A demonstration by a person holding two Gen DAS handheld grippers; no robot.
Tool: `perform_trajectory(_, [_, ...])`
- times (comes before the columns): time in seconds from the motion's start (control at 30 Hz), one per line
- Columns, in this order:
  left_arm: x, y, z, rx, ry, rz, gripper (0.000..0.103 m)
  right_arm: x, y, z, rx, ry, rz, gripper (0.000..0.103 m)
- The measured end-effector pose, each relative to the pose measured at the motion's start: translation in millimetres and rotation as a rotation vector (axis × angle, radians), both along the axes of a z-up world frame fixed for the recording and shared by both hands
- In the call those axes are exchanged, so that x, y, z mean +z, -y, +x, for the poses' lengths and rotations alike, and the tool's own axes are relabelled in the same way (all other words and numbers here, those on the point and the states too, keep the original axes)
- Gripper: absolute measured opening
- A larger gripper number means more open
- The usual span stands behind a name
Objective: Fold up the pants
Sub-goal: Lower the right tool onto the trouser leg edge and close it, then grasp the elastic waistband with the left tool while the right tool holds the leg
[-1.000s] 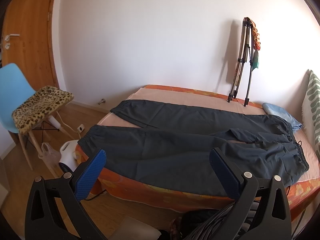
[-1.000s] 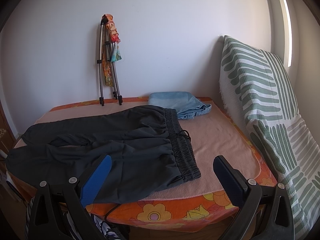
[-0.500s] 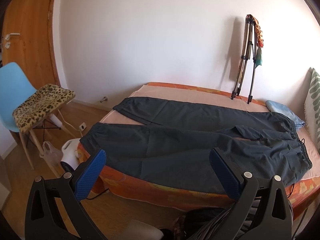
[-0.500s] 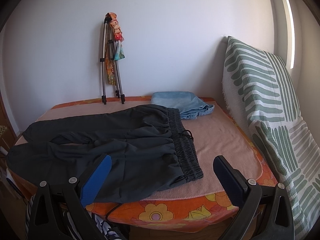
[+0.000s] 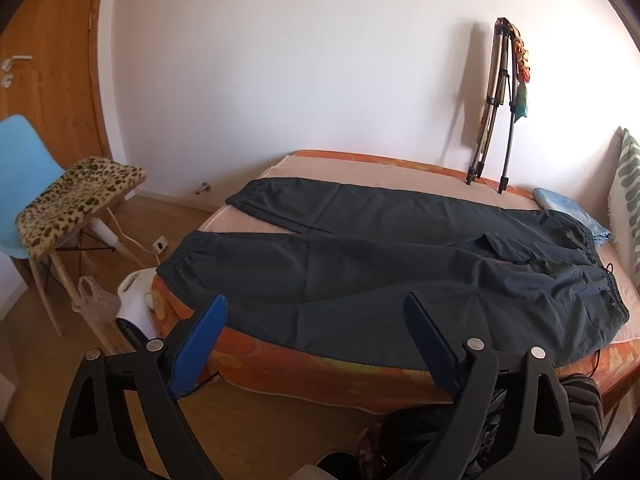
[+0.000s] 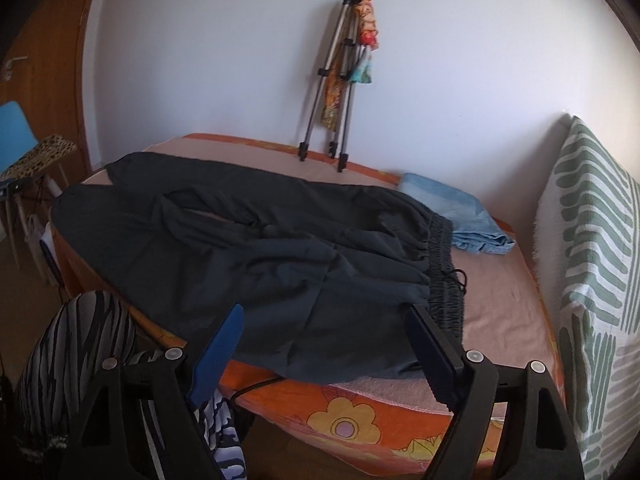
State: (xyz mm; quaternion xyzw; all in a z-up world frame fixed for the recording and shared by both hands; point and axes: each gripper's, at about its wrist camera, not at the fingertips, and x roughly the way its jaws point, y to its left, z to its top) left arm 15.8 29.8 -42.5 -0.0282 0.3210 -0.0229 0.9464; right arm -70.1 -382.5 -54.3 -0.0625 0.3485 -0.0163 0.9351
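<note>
Dark grey pants [image 5: 380,268] lie spread flat on the bed [image 5: 320,372], legs to the left and elastic waistband at the right; they also show in the right wrist view [image 6: 280,264]. The near leg hangs a little over the bed's front edge. My left gripper [image 5: 316,344] is open and empty, held in front of the bed's edge below the near leg. My right gripper [image 6: 324,348] is open and empty, close over the near edge of the pants by the waistband [image 6: 444,280].
Folded light blue cloth [image 6: 456,216] lies at the back right of the bed. A tripod [image 6: 340,80] leans on the wall. A green striped cushion [image 6: 592,272] stands on the right. A blue chair with leopard pad [image 5: 76,200] and a white appliance [image 5: 136,304] stand left on the floor.
Both grippers have moved closer to the bed. The right view has swung left and nearer the waistband. The pants have not moved.
</note>
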Motion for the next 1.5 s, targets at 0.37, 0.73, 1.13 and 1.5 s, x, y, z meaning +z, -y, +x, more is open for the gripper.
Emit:
perform_trajectory(0.37, [-29, -12, 7, -0.019, -0.082, -0.014, 0.067, -65, -33, 36, 0.246, -0.208, -0.051, 0.061])
perform_trajectory(0.73, [-50, -70, 18, 0.099, -0.119, -0.019, 0.058, -102, -55, 64, 0.366, -0.296, -0.169, 0.057])
perform_trajectory(1.13, [-62, -132, 42, 0.197, -0.138, -0.071, 0.058, -98, -54, 82, 0.346, -0.289, -0.134, 0.008])
perform_trajectory(1.5, [-84, -200, 109, 0.287, -0.220, -0.190, 0.058, -54, -56, 105, 0.280, -0.207, -0.197, 0.006])
